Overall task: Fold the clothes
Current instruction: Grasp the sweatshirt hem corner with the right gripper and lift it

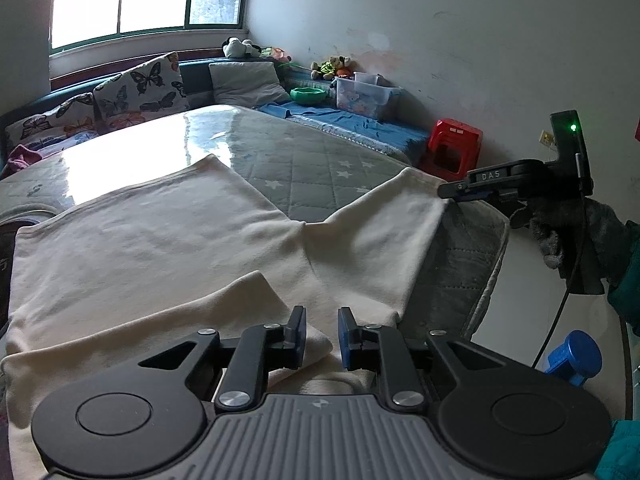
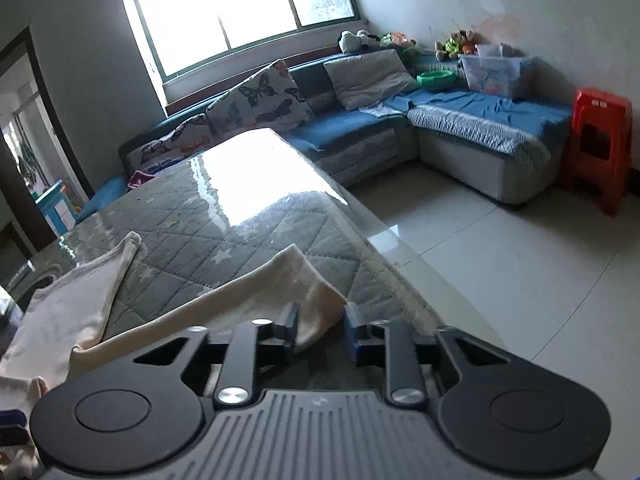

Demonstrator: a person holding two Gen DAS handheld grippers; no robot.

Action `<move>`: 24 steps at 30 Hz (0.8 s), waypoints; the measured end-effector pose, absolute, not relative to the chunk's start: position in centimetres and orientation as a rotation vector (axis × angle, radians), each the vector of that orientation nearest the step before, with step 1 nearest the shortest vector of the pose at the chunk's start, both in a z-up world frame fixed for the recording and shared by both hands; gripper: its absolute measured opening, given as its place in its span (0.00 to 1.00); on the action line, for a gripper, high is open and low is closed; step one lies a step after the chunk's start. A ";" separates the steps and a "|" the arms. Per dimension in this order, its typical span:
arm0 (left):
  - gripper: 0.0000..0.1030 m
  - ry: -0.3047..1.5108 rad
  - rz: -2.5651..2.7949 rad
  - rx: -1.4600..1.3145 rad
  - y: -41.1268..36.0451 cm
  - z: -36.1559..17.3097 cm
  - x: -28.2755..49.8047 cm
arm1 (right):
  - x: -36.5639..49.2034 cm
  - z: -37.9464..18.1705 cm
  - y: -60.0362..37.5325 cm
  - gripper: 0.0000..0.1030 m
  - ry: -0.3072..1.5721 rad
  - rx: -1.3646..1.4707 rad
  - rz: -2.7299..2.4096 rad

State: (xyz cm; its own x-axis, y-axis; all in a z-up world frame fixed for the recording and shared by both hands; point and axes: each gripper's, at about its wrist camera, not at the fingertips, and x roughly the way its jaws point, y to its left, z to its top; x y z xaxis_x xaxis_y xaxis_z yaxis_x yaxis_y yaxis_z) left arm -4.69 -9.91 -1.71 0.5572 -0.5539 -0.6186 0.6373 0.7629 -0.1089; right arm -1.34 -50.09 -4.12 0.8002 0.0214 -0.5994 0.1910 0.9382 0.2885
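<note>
- we saw the cream garment [image 1: 160,240] spread on the quilted surface [image 1: 312,168], covering its near part; two sleeve-like flaps reached away from us, one toward the surface's right edge
- a fold of the same cloth lay nearest us, just ahead of the left claw [image 1: 322,334]
- left claw: jaws stood a little apart; cloth lay under and between the tips, but the pads did not appear to press on it; we read it as released
- right claw [image 2: 320,328]: jaws likewise parted, with the corner of the right flap [image 2: 316,292] sitting between the tips; no pinch visible in the right wrist view; we read it as released, not grasping
- in the left wrist view the right claw [image 1: 450,192] sat at the flap's far corner by the surface's edge, held in a gloved hand [image 1: 560,232]
- handling, our judgement: thin soft knit, light, no stiffness; it would drape and sag from any single pinch point and could drag wrinkles across the quilt
- the quilt looked to lie under a glossy clear cover, so the cloth could slide rather than stay put when pulled
- where to take hold, our judgement: pinch at corners and hems, both layers where doubled; take the flap at its outer corner and lift before carrying over, not drag
</note>
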 end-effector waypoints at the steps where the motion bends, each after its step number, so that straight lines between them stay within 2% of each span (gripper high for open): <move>1: 0.18 0.681 -0.706 0.135 -10.0 -1.7 -4.7 | -1.3 -4.2 -50.0 0.31 0.635 0.347 -0.096; 6: 0.18 0.684 -0.707 0.143 -10.2 -1.9 -4.8 | -0.7 -4.5 -49.0 0.31 0.616 0.296 -0.094; 9: 0.18 0.681 -0.702 0.144 -10.3 -1.8 -4.9 | -0.3 -4.6 -48.5 0.06 0.617 0.254 -0.098; 24: 0.18 0.674 -0.732 0.188 -11.4 -2.8 -4.9 | -1.6 -0.9 -48.7 0.06 0.511 0.282 -0.063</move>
State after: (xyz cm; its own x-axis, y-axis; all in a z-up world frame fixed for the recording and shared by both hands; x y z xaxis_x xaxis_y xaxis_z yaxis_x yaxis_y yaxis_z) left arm -4.90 -11.39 -2.80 0.5460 -0.5549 -0.6277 0.6711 0.7382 -0.0688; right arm -1.64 -48.75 -0.90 0.8712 0.0108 -0.4909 0.1291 0.9596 0.2501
